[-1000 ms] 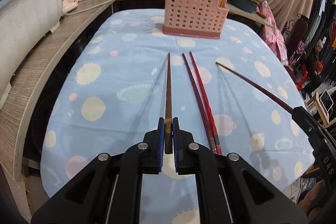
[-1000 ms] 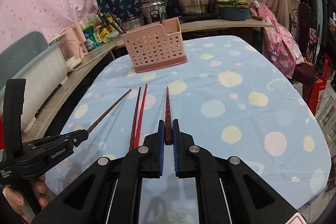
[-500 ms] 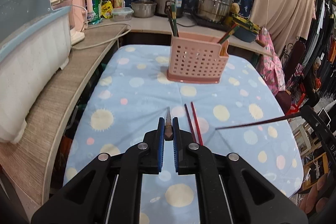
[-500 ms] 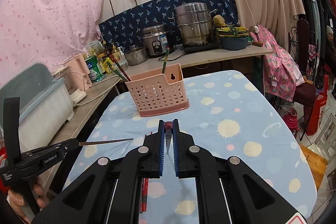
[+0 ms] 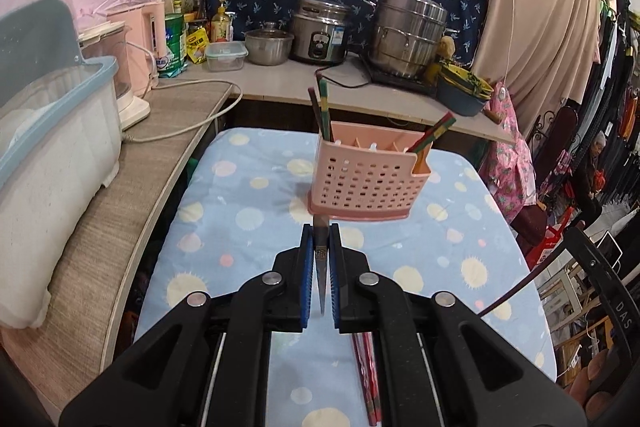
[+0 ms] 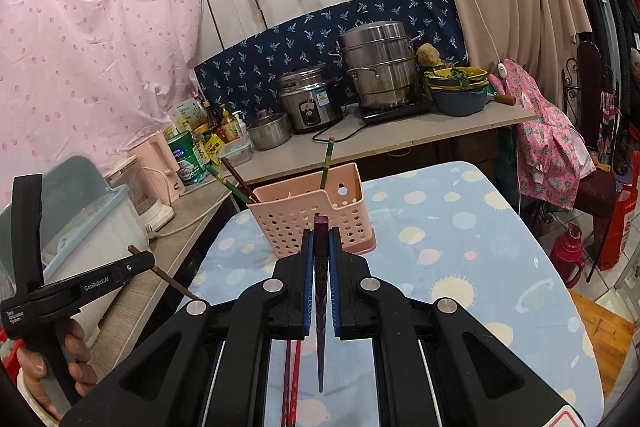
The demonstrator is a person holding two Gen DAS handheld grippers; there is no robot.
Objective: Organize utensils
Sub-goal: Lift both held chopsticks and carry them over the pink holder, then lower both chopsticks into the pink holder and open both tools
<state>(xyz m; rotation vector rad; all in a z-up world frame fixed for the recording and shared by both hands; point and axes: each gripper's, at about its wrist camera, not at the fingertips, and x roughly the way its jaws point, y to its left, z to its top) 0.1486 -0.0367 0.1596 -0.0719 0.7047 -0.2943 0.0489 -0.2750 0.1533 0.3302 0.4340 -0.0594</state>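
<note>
red chopsticks (image 5: 366, 375) flat on cloth, pink holder (image 5: 366, 183) upright

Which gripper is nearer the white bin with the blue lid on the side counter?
Left. The left gripper, holding a brown chopstick, sits on the white bin's side, between it and the right gripper, which holds a dark chopstick over the table.

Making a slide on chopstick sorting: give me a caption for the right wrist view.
Right gripper holds a dark chopstick upright before the pink holder; a red pair lies on the table.

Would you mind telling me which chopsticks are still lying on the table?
The red pair lies flat on the tablecloth; the rest stand in the pink holder or are held.
</note>
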